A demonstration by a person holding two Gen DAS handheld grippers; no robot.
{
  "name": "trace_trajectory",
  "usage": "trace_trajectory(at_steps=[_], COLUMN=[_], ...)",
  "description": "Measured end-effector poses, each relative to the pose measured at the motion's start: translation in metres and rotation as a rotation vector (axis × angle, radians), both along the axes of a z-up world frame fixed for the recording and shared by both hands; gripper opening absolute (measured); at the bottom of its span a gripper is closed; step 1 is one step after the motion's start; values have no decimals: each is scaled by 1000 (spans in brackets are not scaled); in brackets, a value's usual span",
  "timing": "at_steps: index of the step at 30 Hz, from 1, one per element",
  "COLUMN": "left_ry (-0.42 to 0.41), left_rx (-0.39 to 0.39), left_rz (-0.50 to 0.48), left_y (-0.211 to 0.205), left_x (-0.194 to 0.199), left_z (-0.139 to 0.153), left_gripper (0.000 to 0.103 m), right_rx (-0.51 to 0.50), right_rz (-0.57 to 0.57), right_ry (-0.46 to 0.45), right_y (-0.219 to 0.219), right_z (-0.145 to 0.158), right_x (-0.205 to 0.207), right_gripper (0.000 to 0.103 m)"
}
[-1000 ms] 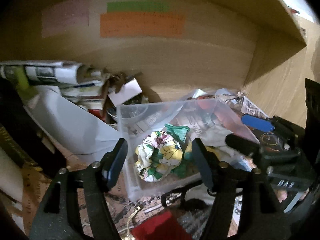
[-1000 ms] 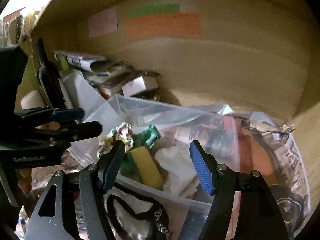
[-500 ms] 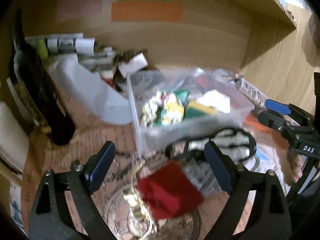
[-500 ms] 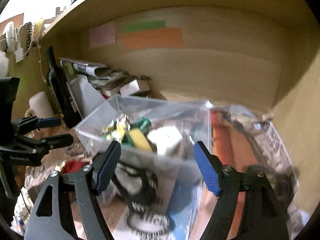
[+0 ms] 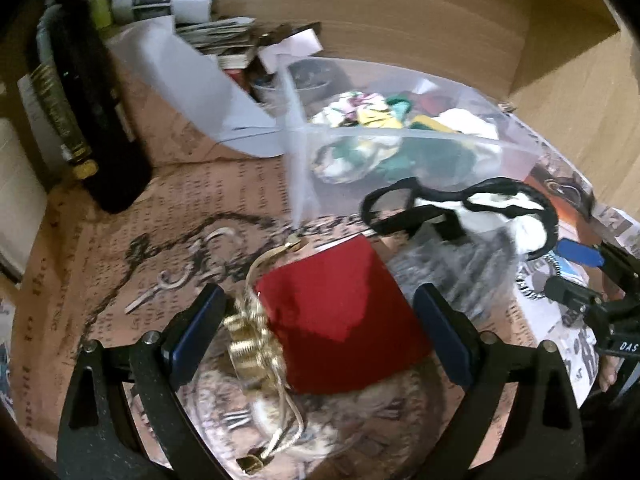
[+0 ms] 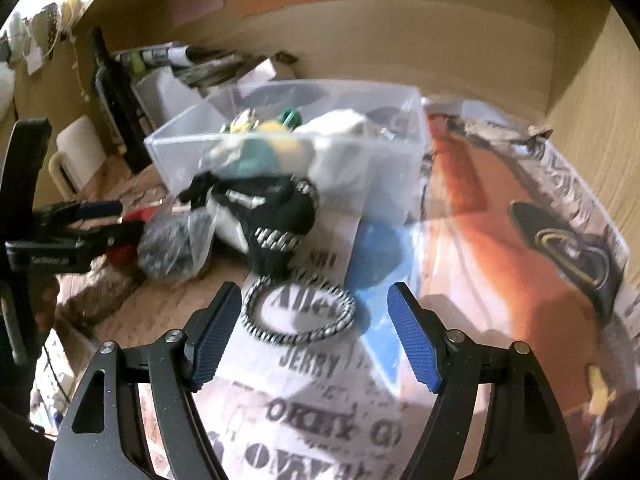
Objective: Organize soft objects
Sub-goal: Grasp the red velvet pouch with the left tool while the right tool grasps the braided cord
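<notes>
A clear plastic bin (image 5: 400, 136) (image 6: 360, 152) holds a floral cloth (image 5: 356, 108), a yellow-green sponge and a white cloth. My left gripper (image 5: 316, 328) is open, its fingers on either side of a red cloth (image 5: 340, 316) that lies over a glass dish with a gold chain (image 5: 252, 340). My right gripper (image 6: 312, 332) is open and empty above a black-and-white braided ring (image 6: 300, 312). A black-and-white fabric bundle (image 6: 264, 216) (image 5: 480, 212) lies in front of the bin, beside a grey fuzzy pouch (image 6: 172, 244).
A dark bottle (image 5: 80, 92) stands at the left. Rolled papers and a white sheet (image 5: 192, 88) lie behind the bin. A metal hook (image 5: 168, 284) lies on the newspaper. A wooden wall (image 6: 400, 40) closes the back, a side wall (image 6: 600, 120) the right.
Both grippers have pulled back from the bin and dropped lower. The left now straddles the red cloth; the right now hangs over the braided ring. Both stay open.
</notes>
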State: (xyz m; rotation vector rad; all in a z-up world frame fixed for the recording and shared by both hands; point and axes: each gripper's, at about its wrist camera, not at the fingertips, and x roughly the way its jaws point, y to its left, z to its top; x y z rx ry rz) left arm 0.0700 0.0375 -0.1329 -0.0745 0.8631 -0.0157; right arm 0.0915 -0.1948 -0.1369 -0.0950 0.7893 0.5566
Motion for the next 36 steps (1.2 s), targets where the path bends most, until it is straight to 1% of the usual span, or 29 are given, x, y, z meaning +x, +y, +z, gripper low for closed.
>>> trace_trajectory(at_steps=[4, 9, 11, 12, 14, 16, 17, 18, 19, 22, 24, 25, 26, 27, 28, 29, 33, 36], left_ry=[9, 27, 27, 21, 15, 7, 3, 0, -4, -19, -27, -30, -31, -29, -30, -30, -48, -73], left_rx=[20, 36, 47, 54, 50, 45, 42, 38, 35, 23, 33, 35, 29, 23, 20, 16, 18, 19], left_rz=[43, 74, 73, 70, 61, 60, 57, 54, 55, 46, 49, 53, 50, 44, 42, 37, 37, 37], left_y=[14, 30, 31, 30, 29, 30, 29, 30, 30, 32, 32, 32, 32, 32, 32, 32, 29, 27], left_x=[-9, -13, -13, -13, -10, -8, -7, -7, -7, -5, -7, -9, -11, -13, -12, -13, -20, -26], left_z=[-5, -15, -19, -19, -20, -20, -20, -19, -18, -18, -17, -17, -16, -15, -14, -12, -4, 6], left_gripper=[96, 96, 96, 96, 96, 91, 86, 81, 78, 71, 60, 56, 44, 36, 33, 26, 23, 23], right_rx=[-13, -48, -61, -69, -71, -73, -72, -71, -66, -45, -39, -38, -36, -34, -32, -29, -13, -5], right_rz=[15, 22, 15, 11, 9, 1, -2, -6, -15, -28, -35, -39, -42, -44, -50, -57, -85, -107], right_ry=[24, -2, -16, -21, -30, -39, -41, -42, -43, -36, -34, -34, -34, -33, -34, -35, -48, -70], right_y=[5, 10, 12, 13, 12, 11, 10, 9, 7, 2, -1, -3, -4, -6, -9, -12, -22, -28], right_z=[-9, -11, -12, -12, -13, -13, -13, -13, -13, -12, -12, -12, -11, -11, -10, -10, -4, 3], right_x=[-1, -4, -5, -5, -6, -7, -6, -6, -6, -3, -4, -5, -5, -5, -6, -6, -8, -10], right_gripper=[73, 73, 69, 63, 58, 44, 42, 35, 29, 21, 18, 17, 16, 16, 15, 15, 15, 15])
